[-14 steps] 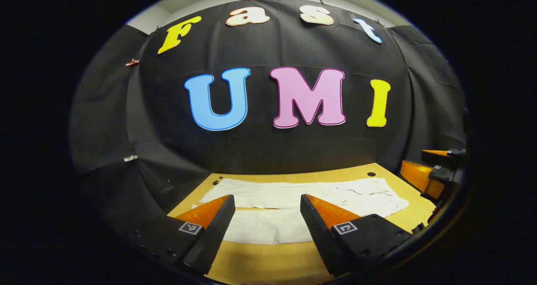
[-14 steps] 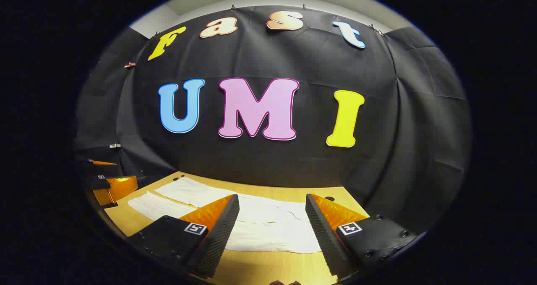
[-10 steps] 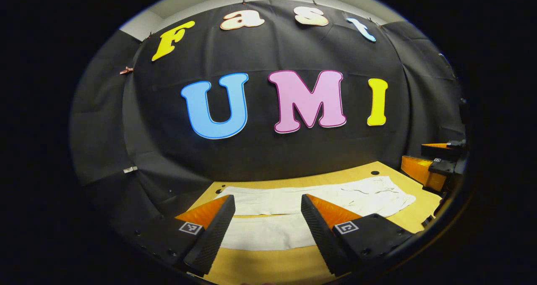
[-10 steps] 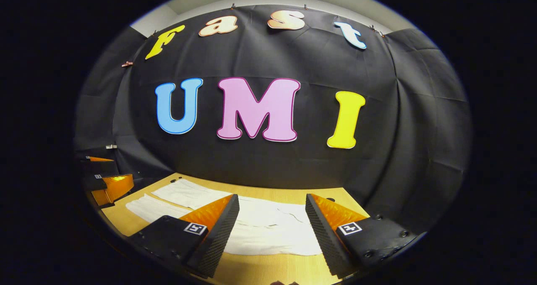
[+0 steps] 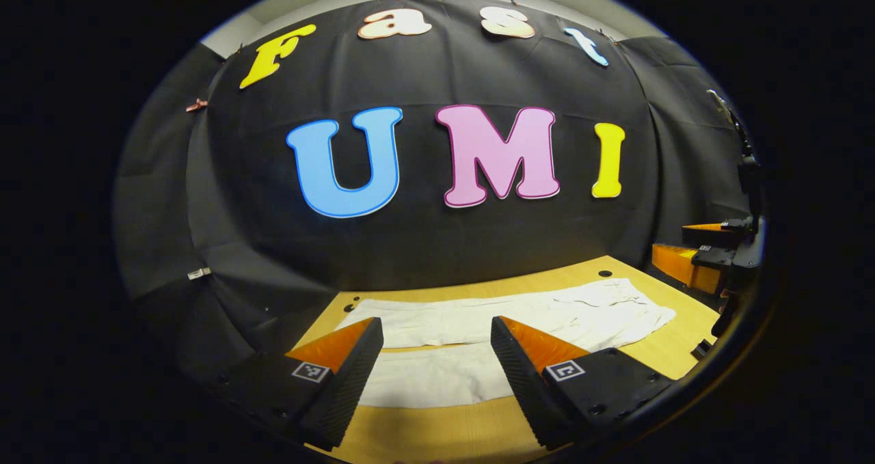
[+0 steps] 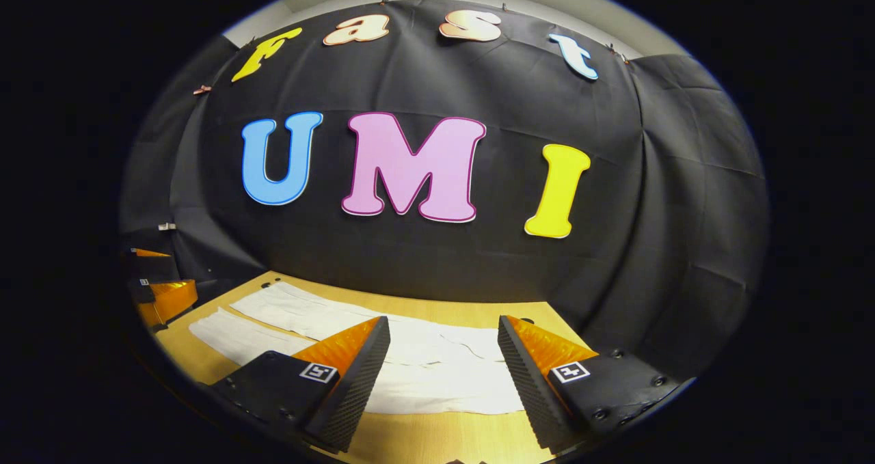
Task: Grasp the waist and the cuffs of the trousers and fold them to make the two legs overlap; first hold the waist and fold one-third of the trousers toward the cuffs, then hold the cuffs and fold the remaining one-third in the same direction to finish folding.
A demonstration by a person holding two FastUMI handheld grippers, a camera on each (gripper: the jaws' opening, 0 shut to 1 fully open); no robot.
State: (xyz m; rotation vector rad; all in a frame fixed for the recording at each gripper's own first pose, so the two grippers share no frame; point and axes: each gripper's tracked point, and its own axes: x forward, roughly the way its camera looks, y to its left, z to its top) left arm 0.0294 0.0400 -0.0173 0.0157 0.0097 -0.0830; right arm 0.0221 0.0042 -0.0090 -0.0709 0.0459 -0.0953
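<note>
Wooden table [image 5: 437,433] under flat trousers [image 5: 519,317]; both grippers' fingers [image 5: 345,375] [image 6: 352,375] level above, spread apart, empty.

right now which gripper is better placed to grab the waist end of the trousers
Right. The right gripper hangs open over the wider waist end of the trousers; the left gripper is open over the legs.

The trousers [image 5: 478,355] lie flat on the table [image 5: 437,437], legs side by side, before the wall.

The left gripper [image 5: 436,355] hangs level, its two fingers spread wide and holding nothing. The right gripper [image 6: 443,355] hangs likewise, fingers parted and empty.
</note>
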